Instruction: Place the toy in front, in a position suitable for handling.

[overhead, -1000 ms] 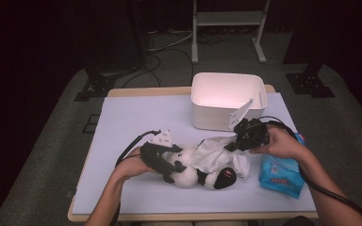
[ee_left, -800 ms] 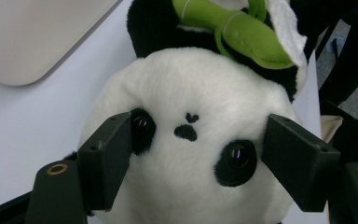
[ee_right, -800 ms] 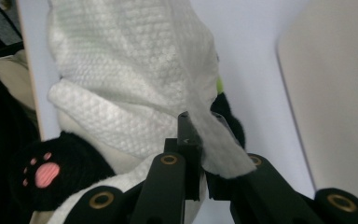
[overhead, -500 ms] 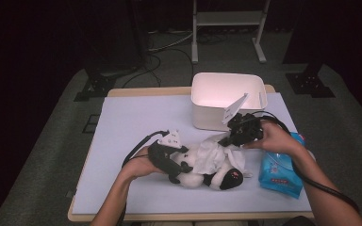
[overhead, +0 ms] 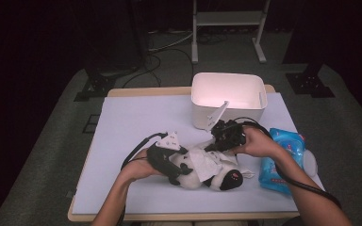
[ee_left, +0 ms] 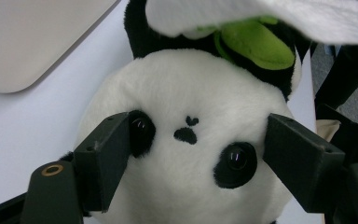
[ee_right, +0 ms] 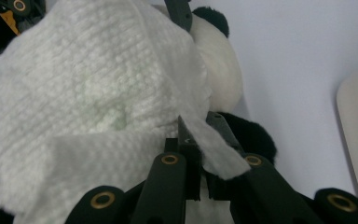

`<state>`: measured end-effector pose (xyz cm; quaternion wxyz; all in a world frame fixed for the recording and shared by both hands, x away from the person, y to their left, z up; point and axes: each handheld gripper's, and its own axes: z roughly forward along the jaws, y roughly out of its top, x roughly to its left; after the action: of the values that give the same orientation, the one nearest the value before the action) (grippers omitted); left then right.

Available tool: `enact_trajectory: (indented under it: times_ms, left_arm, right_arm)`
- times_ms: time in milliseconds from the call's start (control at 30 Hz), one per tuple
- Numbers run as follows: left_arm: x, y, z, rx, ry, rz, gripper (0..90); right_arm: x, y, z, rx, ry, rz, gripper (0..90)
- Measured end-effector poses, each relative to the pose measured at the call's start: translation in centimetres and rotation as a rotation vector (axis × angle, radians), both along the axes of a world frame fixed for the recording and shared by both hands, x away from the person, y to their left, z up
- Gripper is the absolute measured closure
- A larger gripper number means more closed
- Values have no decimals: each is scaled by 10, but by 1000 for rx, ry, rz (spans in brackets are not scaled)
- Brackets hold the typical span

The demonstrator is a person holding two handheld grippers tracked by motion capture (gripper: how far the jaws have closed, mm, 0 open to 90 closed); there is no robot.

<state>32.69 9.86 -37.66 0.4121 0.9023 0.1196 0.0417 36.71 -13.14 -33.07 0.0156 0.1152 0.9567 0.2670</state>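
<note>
High view: our forearms angle inward over the bench; left gripper and right gripper meet at the plush panda.
Left gripper view: jaws wide, bracketing the panda's head.
Right gripper view: jaws pinch the white wipe draped over the panda.
</note>
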Motion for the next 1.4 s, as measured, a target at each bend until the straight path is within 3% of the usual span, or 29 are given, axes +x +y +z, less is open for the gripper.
enact_trajectory:
  times_ms: [167, 300, 400, 667, 933, 1133, 1400]
  left_arm:
    - [-2, 0, 0, 9, -5, -3, 225]
    - [-1, 0, 0, 15, -7, -4, 223]
    - [-1, 0, 0, 14, -9, -6, 222]
    - [-2, 1, 0, 5, -1, -7, 216]
    - [-2, 2, -1, 3, 6, 2, 204]
    - [-2, 2, -1, 3, 8, 4, 201]
    - [-2, 3, -1, 7, 7, 3, 192]
  right_arm:
    - [-2, -22, 5, 43, -7, -32, 853]
    - [-2, -37, 5, 15, -18, -69, 853]
    - [-3, -48, 0, 12, -2, -87, 854]
    - [-11, -58, -3, 52, 14, -81, 854]
    - [-19, -83, 12, 80, 2, -121, 853]
    - [-25, -120, 19, 87, -11, -193, 852]
    - [-29, -179, 23, 80, -16, -347, 852]
